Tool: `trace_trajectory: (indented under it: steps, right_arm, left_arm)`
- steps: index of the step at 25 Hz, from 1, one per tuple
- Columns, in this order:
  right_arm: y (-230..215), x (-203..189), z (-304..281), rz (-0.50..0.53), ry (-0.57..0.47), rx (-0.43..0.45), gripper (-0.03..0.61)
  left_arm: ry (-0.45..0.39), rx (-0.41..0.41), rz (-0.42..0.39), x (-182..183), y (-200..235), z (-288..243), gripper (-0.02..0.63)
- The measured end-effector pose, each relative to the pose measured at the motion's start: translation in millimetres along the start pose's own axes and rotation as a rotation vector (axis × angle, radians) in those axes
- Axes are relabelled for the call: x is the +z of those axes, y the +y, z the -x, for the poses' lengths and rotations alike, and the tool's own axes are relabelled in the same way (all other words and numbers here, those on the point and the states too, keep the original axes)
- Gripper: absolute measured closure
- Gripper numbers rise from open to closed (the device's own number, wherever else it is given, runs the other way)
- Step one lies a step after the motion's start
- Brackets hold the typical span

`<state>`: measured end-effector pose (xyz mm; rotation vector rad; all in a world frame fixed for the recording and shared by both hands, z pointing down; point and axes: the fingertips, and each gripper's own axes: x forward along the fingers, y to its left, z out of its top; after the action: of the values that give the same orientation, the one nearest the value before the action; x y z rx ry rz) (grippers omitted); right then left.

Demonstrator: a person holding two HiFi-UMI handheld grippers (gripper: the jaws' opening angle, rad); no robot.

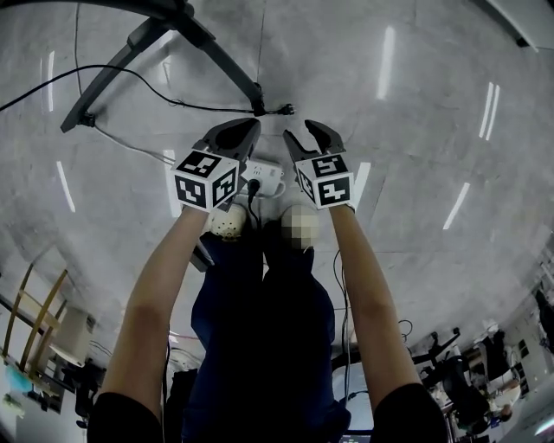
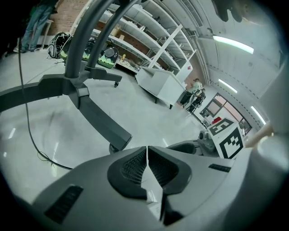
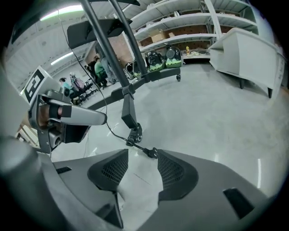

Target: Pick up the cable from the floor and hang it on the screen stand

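Cable [image 1: 216, 109] lies flat, plug [image 1: 286, 110] pointing right.

A glossy pale grey floor [image 1: 415, 104] mirrors long ceiling light strips [image 2: 235, 44], while tall white shelves [image 3: 189, 21] loaded with boxes run along a brick wall [image 2: 67, 8], green and black bags [image 3: 156, 60] at their foot, and a low white cabinet [image 3: 246, 54] stands on the open floor just before them.

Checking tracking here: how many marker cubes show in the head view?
2. One marker cube sits on the left gripper, left of centre; the other on the right gripper, just right of it. Both show fully; none seems hidden.
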<state>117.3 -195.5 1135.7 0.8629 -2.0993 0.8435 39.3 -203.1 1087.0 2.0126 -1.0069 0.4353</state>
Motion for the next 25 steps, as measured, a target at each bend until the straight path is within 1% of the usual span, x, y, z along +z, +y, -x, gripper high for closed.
trace_trajectory:
  steps: [5,9,15,19,21,25]
  right_arm:
    - [-9,-10,-29,0.060,0.021,-0.019,0.310]
    - [-9,-16,-49,0.143,0.054,-0.005,0.287]
    - [-17,-16,-75,0.234,0.077,-0.008,0.284]
    - [-13,-13,-89,0.297,0.094,0.012,0.284]
    - [-12,-13,-96,0.326,0.118,0.016,0.285]
    - [-14,-16,-99,0.378,0.156,-0.006,0.291]
  left_arm:
    - [-0.003,-0.011,-0.011,-15,10,-13,0.595]
    - [-0.005,-0.016,-0.028,-24,18,-21,0.595]
    - [-0.003,-0.025,-0.037,-33,29,-27,0.595]
    - [0.003,-0.040,-0.046,-38,33,-26,0.595]
    - [0.006,-0.039,-0.045,-40,36,-27,0.595]
    - [0.005,-0.034,-0.031,-42,39,-28,0.595]
